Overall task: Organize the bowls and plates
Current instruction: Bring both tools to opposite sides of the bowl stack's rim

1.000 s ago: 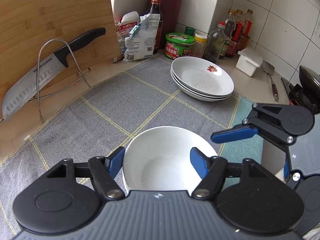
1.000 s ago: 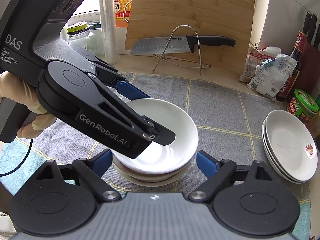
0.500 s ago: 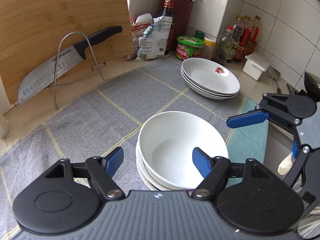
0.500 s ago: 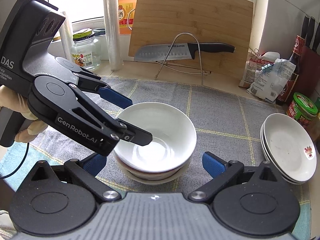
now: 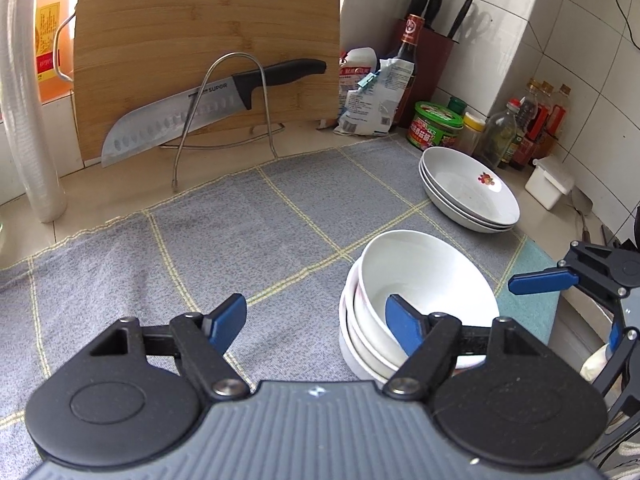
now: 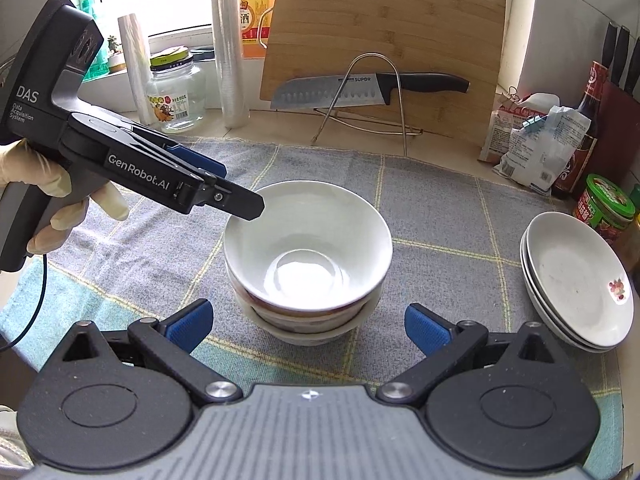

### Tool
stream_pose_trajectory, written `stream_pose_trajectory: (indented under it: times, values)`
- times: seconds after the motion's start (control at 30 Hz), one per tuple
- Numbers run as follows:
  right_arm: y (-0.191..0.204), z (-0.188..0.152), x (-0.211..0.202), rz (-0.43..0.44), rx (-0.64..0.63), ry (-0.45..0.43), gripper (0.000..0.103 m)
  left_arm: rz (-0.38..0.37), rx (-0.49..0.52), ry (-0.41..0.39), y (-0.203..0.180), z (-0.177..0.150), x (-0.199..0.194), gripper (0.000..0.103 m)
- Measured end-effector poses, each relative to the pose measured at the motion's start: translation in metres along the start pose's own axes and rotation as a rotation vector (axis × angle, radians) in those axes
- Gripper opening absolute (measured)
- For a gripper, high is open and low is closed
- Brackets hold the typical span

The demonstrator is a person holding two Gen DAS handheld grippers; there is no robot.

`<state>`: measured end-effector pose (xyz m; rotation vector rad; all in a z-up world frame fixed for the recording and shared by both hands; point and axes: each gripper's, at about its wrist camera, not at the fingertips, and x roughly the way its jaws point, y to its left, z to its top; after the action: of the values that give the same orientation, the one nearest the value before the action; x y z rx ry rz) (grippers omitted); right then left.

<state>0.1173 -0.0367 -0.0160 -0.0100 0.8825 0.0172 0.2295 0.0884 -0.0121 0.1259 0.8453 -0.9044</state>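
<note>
You are looking at a stack of white bowls [image 6: 308, 256] sitting upright, nested, on the grey checked cloth [image 6: 432, 216] near the middle of the worktop; the top bowl is sitting slightly tilted, glossy inside, and a reddish-brown band is showing on a lower one. A stack of shallow white plates [image 6: 576, 276] is lying well apart to its right, the top plate carrying a small red motif.

Bare cloth [image 5: 224, 248] left of bowl stack [image 6: 308, 264]; plate stack [image 6: 576, 280] well right, knife rack [image 6: 360, 100] behind.
</note>
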Motion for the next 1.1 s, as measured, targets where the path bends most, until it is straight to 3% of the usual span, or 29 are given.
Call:
stream_pose_trajectory:
  times: [0.23, 0.4, 0.6, 0.87, 1.1]
  values:
    - [-0.006, -0.007, 0.008, 0.004, -0.027, 0.027, 0.103, 0.029, -0.002, -0.021, -0.004, -0.003, -0.009, 0.076]
    - [-0.021, -0.022, 0.031, -0.004, -0.081, 0.089, 0.103, 0.061, 0.030, -0.062, -0.018, -0.010, -0.032, 0.087]
    - [-0.045, -0.032, 0.053, 0.018, -0.131, 0.133, 0.103, 0.098, 0.068, -0.013, -0.046, -0.030, -0.038, 0.092]
    - [-0.062, -0.037, 0.070, 0.114, -0.183, 0.173, 0.103, 0.161, 0.020, 0.103, -0.070, -0.065, 0.002, 0.092]
    - [-0.065, -0.042, 0.068, 0.133, -0.203, 0.136, 0.103, 0.177, 0.041, 0.140, -0.072, -0.073, 0.040, 0.095]
